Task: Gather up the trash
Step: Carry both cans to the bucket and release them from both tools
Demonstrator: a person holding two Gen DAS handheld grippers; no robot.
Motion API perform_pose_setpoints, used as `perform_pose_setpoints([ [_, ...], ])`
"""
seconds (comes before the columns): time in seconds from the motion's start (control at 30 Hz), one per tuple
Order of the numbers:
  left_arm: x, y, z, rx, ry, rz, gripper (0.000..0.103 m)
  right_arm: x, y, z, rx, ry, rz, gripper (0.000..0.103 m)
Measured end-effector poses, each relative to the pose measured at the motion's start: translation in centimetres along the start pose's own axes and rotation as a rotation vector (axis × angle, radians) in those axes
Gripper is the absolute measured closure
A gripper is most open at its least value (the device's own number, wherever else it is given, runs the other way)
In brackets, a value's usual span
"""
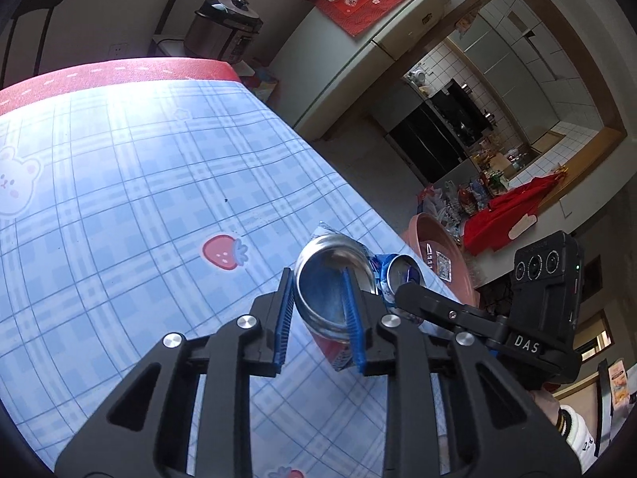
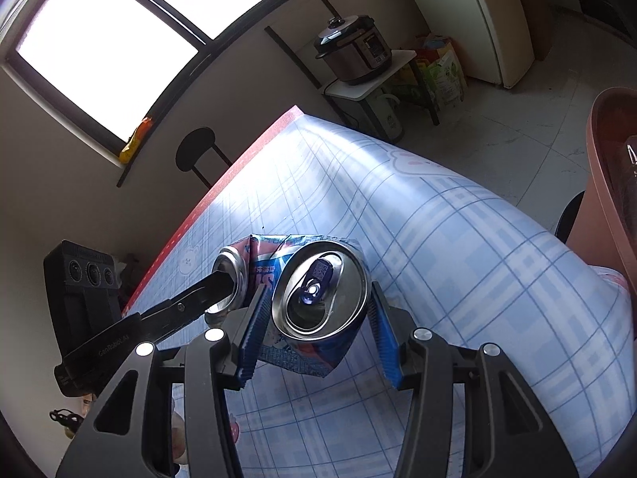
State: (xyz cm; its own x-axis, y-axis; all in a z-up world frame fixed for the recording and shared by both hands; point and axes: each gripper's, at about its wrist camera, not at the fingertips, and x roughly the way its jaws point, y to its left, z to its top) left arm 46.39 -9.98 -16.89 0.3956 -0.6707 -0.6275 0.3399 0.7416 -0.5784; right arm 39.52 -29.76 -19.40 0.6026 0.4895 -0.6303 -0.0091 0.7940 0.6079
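Note:
Two crushed drink cans are held over the blue plaid table [image 1: 119, 183]. In the left wrist view my left gripper [image 1: 318, 283] is shut on one crushed can [image 1: 330, 279], seen from its silver bottom. The other crushed can [image 1: 402, 273] is just beyond it, in my right gripper [image 1: 414, 290]. In the right wrist view my right gripper [image 2: 318, 310] is shut on its can [image 2: 318, 290], pull-tab end facing the camera. The left gripper [image 2: 223, 283] grips the other can [image 2: 235, 271] at the left. The two cans touch or nearly touch.
A pink basin [image 1: 442, 259] sits beyond the table's right edge; it also shows in the right wrist view [image 2: 609, 183]. A fridge [image 1: 358, 59], a pressure cooker [image 2: 354, 51] on a small stand, and a black chair [image 2: 197, 151] surround the table.

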Motion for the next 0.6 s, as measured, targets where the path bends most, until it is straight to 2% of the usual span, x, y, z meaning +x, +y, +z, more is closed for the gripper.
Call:
perform_pose_setpoints([
  [0.2,1.6,-8.2,0.5,0.128,0.004,-0.02,0.076,-7.1,-3.3,1.2,-0.008,-0.099,-0.005,0.055],
  [0.47,9.0,-19.1,0.7,0.269,0.034,-0.066,0.074,-15.2,-11.6,2.8,0.024,-0.24,-0.077,0.054],
  [0.53,10.6,-21.3,0.8,0.302,0.017,-0.075,0.061,-16.8,-13.9,3.3,0.039,-0.287,-0.128,0.054],
  [0.57,11.2,-22.2,0.7,0.319,-0.001,-0.065,0.048,-17.3,-15.0,3.5,0.043,-0.307,-0.164,0.053],
  [0.6,11.6,-23.0,0.7,0.333,-0.021,-0.057,0.042,-17.6,-16.3,3.6,0.049,-0.318,-0.205,0.049],
])
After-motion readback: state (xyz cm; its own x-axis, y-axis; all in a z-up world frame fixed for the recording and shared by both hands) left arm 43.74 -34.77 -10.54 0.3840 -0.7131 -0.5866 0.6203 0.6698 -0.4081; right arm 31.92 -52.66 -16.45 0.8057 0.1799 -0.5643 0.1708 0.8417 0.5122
